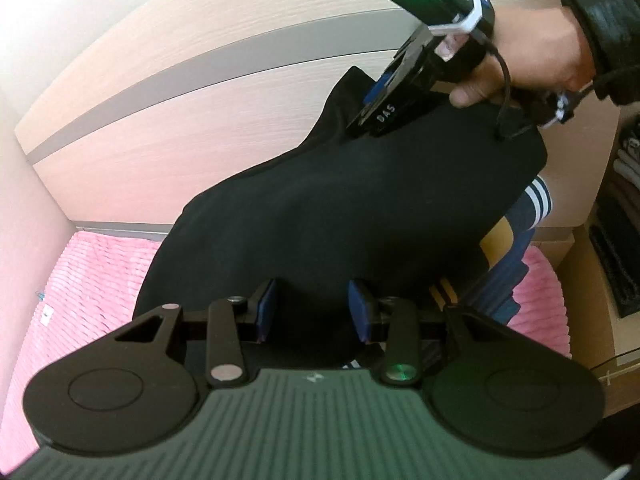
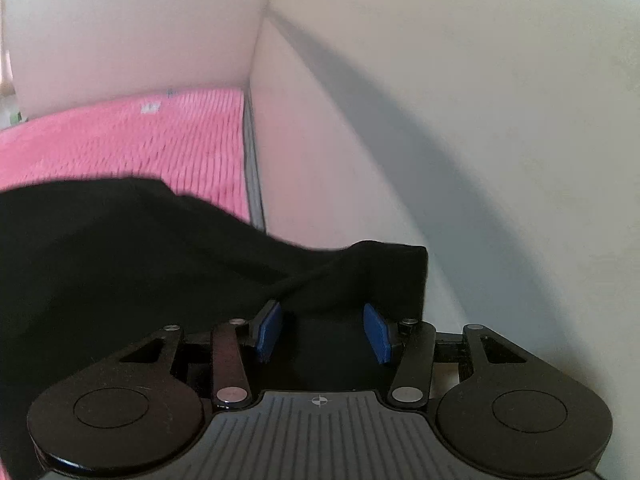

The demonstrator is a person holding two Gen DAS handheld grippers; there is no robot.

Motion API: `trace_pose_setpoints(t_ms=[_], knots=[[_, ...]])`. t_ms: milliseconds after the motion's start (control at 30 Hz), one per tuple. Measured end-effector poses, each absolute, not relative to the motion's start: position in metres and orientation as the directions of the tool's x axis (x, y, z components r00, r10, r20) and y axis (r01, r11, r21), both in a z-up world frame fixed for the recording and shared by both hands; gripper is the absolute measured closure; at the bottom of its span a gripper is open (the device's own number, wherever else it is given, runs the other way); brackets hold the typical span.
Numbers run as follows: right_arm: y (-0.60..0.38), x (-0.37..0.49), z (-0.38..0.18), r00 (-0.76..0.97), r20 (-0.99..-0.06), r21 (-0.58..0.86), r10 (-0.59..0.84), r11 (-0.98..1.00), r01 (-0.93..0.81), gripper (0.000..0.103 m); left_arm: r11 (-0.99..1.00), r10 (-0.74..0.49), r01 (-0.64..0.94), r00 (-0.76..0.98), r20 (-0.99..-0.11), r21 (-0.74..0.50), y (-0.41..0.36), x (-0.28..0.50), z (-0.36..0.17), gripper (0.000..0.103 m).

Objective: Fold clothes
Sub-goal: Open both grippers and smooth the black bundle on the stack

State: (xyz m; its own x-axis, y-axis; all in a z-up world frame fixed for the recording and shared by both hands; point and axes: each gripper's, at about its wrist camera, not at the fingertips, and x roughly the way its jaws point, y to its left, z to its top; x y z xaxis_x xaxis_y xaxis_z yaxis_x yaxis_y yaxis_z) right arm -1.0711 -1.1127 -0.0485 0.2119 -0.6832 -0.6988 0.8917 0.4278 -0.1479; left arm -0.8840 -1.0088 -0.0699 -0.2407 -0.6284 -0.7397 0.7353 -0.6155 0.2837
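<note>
Two grippers carry one black garment (image 1: 332, 204) above a pink ribbed bedspread (image 1: 88, 280). Bare bedspread runs left to the wall; a wooden headboard (image 1: 160, 120) bounds the far edge. Left gripper (image 1: 312, 310): blue pads clamp a fold of the cloth. Striped navy clothing (image 1: 516, 232) lies beneath. Right gripper (image 2: 323, 330), headboard close alongside: pads grip the garment's bunched corner.
</note>
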Motion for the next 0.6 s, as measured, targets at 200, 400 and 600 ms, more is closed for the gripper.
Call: trace_pose_setpoints(t_ms=[200, 400, 600], knots=[[-1.038, -1.076, -0.018, 0.258, -0.563, -0.07, -0.785, 0.357, 0.931, 0.053, -0.544, -0.69, 0.803, -0.262, -0.675, 0.244, -1.009, -0.867, -0.046, 0.068], [-1.013, -1.078, -0.057, 0.285, -0.66, -0.032, -0.695, 0.404, 0.914, 0.05, -0.38, -0.692, 0.915, -0.185, -0.698, 0.136, -1.033, -0.837, -0.058, 0.064], [-0.994, -1.092, -0.055, 0.305, -0.662, 0.001, -0.684, 0.406, 0.914, 0.05, -0.277, -0.688, 0.96, -0.164, -0.707, 0.046, -1.039, -0.818, -0.046, 0.059]])
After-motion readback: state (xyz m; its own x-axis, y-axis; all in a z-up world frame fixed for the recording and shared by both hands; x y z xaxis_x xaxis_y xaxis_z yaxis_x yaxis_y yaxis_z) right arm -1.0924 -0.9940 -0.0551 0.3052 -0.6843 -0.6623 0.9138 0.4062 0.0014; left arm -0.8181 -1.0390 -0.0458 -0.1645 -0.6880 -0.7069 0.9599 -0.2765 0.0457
